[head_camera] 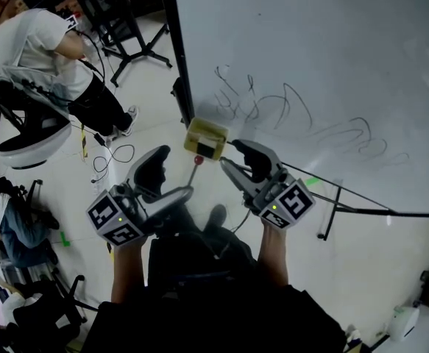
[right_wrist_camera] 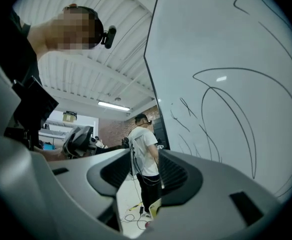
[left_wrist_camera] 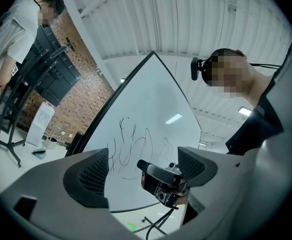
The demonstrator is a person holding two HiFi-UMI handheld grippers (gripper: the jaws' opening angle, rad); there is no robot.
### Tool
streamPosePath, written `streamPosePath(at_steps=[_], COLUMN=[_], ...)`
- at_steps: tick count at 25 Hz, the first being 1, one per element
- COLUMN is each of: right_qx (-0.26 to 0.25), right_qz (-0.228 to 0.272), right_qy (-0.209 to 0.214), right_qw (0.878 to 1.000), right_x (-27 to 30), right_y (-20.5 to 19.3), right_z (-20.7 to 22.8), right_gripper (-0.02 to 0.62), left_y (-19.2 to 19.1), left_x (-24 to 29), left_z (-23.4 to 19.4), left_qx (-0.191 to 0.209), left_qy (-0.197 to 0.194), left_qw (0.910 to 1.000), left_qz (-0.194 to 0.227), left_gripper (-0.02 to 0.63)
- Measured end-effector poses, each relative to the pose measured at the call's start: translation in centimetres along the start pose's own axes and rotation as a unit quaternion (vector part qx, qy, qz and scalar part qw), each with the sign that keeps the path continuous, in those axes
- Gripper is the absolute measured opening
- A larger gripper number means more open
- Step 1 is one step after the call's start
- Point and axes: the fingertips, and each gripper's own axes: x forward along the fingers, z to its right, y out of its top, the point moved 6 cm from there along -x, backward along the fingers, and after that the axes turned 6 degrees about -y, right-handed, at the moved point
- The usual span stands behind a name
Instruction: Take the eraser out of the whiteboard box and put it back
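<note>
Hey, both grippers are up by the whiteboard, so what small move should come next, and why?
Probably ease the right gripper forward toward the yellow box at the edge of the whiteboard. Its jaws stand open with nothing gripped, and the box sits just ahead of them.

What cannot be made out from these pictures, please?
The eraser: in the head view the whiteboard box is too small and dark inside to show it.
The whiteboard box: in the right gripper view only its yellow corner shows, below the jaws.
The whiteboard: the head view's frame cuts off its top and right.
</note>
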Motion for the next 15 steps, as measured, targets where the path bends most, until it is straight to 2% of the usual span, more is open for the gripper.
streamPosePath(at_steps=[8,15], right_qx=[-0.022,-0.054], right_qz=[-0.088,-0.179], right_qy=[-0.037,-0.074], right_qw=[0.995,0.979], right_x=[2.7,4.9], right_y=[-3.6,-7.5], right_z=[1.9,2.1], right_gripper=[0.202,0.202], left_y=[1.2,1.9], left_x=[-0.2,-0.7], left_z=[-3.4,-5.7], left_qx=[-0.011,-0.026], left_qy=[-0.022,-0.041], left_qw=[0.9997,0.9988], left_qz=[0.004,-0.001], left_gripper=[0.430,0.430])
